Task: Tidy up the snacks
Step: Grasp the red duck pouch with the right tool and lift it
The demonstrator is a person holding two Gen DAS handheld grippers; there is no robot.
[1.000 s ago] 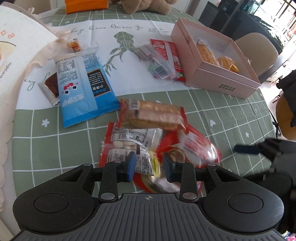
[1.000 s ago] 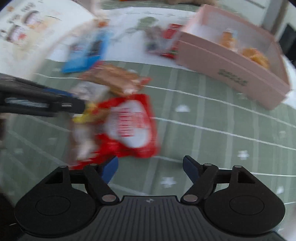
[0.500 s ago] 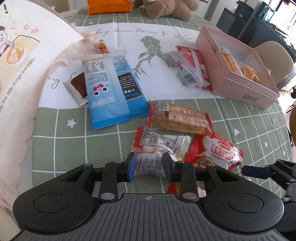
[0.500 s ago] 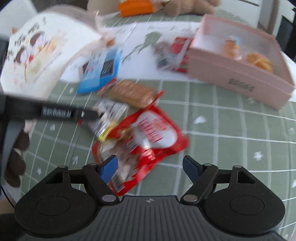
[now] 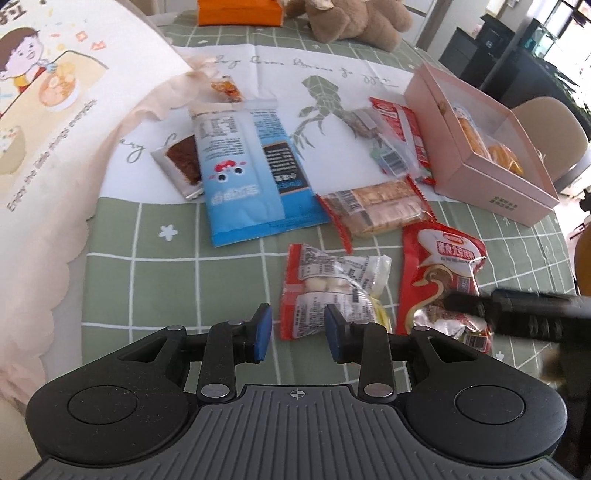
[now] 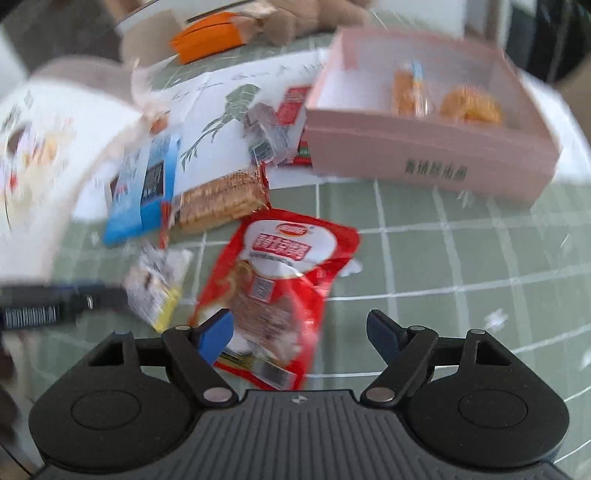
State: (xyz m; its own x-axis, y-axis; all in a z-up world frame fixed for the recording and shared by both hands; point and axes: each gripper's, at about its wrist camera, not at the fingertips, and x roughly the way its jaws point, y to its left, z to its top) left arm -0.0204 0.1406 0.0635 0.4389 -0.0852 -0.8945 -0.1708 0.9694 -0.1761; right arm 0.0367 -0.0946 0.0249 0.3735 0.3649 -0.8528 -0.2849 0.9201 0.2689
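Note:
Several snack packs lie on the green checked tablecloth. A small red and clear candy pack point(image 5: 328, 288) lies just ahead of my left gripper point(image 5: 298, 334), which is open with the pack's near edge between its tips. A red pouch point(image 6: 277, 280) lies under my open right gripper point(image 6: 299, 332), its near end between the fingers; it also shows in the left wrist view point(image 5: 439, 273). A cracker pack point(image 5: 376, 212), a blue bag point(image 5: 251, 173) and a pink box point(image 5: 480, 147) holding orange pastries lie beyond.
A large cream printed bag point(image 5: 48, 122) fills the left side. A small brown bar point(image 5: 181, 164), a tiny orange sachet point(image 5: 227, 88) and clear and red packs point(image 5: 395, 142) lie on the white cloth. An orange box point(image 5: 240, 11) and a plush toy point(image 5: 354, 18) sit at the far edge.
My left gripper has opened and drawn back from the candy pack. The red pouch now lies flat, apart from the pile. My right gripper has moved in over the pouch's near end.

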